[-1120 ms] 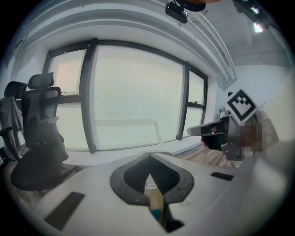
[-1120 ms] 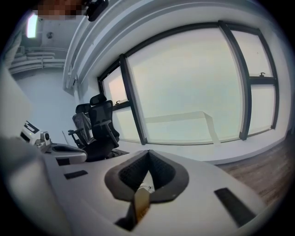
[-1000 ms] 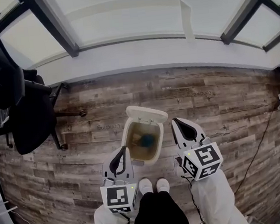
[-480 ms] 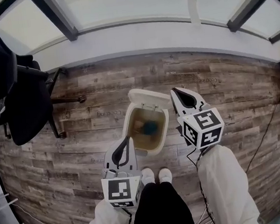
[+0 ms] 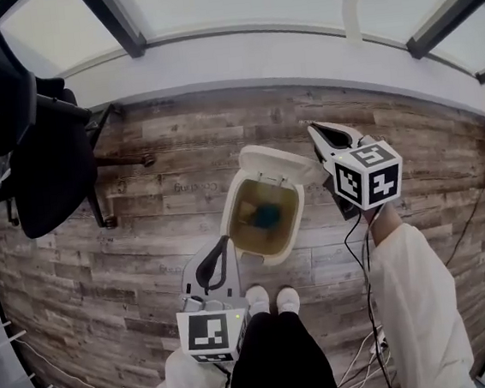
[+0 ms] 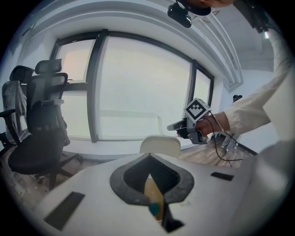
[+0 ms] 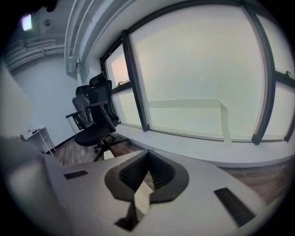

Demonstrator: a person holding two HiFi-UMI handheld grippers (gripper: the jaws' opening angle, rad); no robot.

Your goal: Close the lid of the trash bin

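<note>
In the head view the cream trash bin (image 5: 262,219) stands on the wood floor in front of the person's shoes. Its lid (image 5: 275,159) is tipped up and back, and a teal object (image 5: 267,216) lies inside. My right gripper (image 5: 315,129) is shut and empty, its tip just right of the raised lid's far edge. My left gripper (image 5: 227,239) is shut and empty at the bin's near left rim. In the left gripper view the lid (image 6: 160,145) rises beyond the shut left gripper (image 6: 148,157), with the right gripper (image 6: 177,125) beside it. A cream edge (image 7: 141,199) shows under the shut right gripper (image 7: 147,155).
A black office chair (image 5: 32,159) stands at the left by the window wall (image 5: 237,60). Cables (image 5: 366,305) trail over the floor at the right of the person's legs. White shoes (image 5: 269,300) stand right behind the bin. The chair (image 7: 94,120) also shows in the right gripper view.
My right gripper has lifted and moved forward and to the right, from beside the bin's right wall up to the lid's far right edge. The left gripper has hardly moved.
</note>
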